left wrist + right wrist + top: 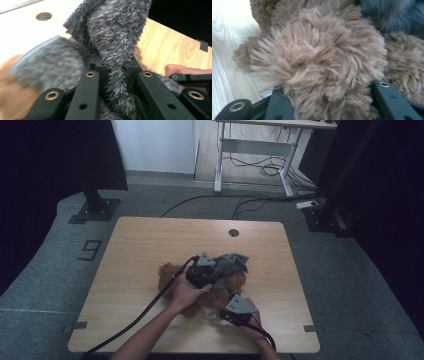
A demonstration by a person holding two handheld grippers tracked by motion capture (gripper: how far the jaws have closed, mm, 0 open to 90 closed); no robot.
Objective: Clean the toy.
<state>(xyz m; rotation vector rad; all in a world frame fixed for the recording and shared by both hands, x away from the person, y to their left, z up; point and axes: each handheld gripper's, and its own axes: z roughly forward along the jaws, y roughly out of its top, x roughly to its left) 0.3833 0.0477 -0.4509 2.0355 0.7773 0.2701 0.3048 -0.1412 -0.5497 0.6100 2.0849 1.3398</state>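
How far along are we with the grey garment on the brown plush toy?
Done: both grips are set. The left gripper is shut on a fold of the grey fuzzy garment, and the right gripper clamps a limb of the brown plush toy. In hand: working the garment, which is bunched over the toy on the table. Left: the garment is neither fully on nor off.

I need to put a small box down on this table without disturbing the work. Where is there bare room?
The light wooden table is bare along its far edge around the round cable hole, and down its left and right sides. The middle front is crowded: brown plush toy, grey fuzzy garment and both grippers.
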